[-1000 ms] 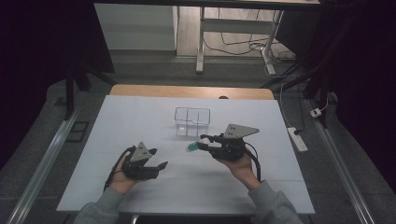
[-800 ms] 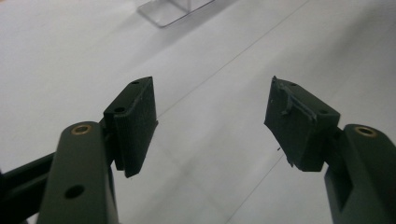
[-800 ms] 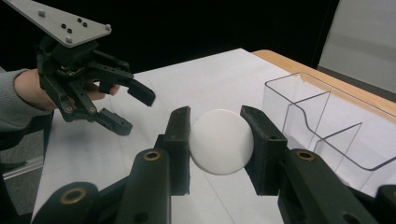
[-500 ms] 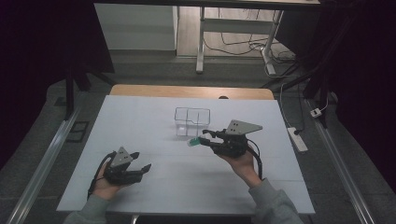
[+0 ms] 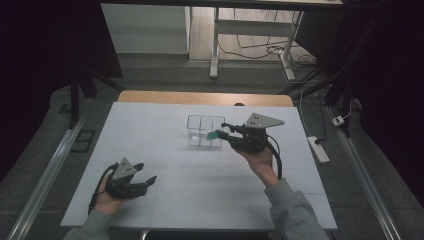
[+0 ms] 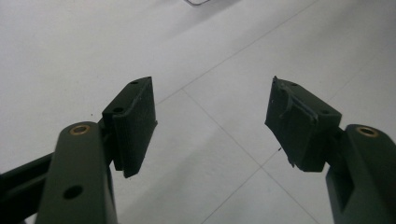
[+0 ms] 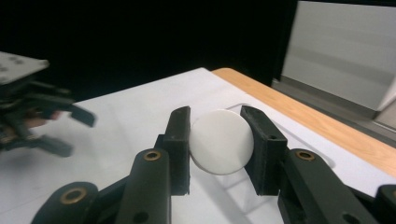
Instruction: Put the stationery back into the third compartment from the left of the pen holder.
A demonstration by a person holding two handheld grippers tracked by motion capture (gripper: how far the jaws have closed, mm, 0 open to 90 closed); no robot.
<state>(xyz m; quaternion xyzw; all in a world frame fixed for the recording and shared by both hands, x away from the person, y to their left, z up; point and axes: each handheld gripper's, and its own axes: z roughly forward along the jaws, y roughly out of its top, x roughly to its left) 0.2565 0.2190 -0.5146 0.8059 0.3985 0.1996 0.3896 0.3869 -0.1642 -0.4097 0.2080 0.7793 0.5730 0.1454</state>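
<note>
My right gripper point(image 5: 220, 132) is shut on a small round thing point(image 5: 215, 135) that looks green from above. In the right gripper view my right gripper point(image 7: 217, 125) has the thing's flat white round face point(image 7: 219, 142) pinched between its pads. It hovers at the right side of a clear compartmented box point(image 5: 200, 131) in the middle of the white table point(image 5: 210, 185). My left gripper point(image 5: 146, 172) rests low at the near left, open. In its own view my left gripper point(image 6: 210, 112) has bare table between its pads. The left gripper point(image 7: 32, 116) also appears blurred at far left.
A wooden strip point(image 5: 205, 97) runs along the table's far edge. A power strip point(image 5: 318, 148) lies on the floor to the right, and desk legs with cables point(image 5: 250, 45) stand beyond. Metal rails point(image 5: 45, 175) flank both sides.
My left hand has slid to the left and settled near the table's near-left part. My right gripper has lifted and moved farther away with the round thing, closer to the clear box.
</note>
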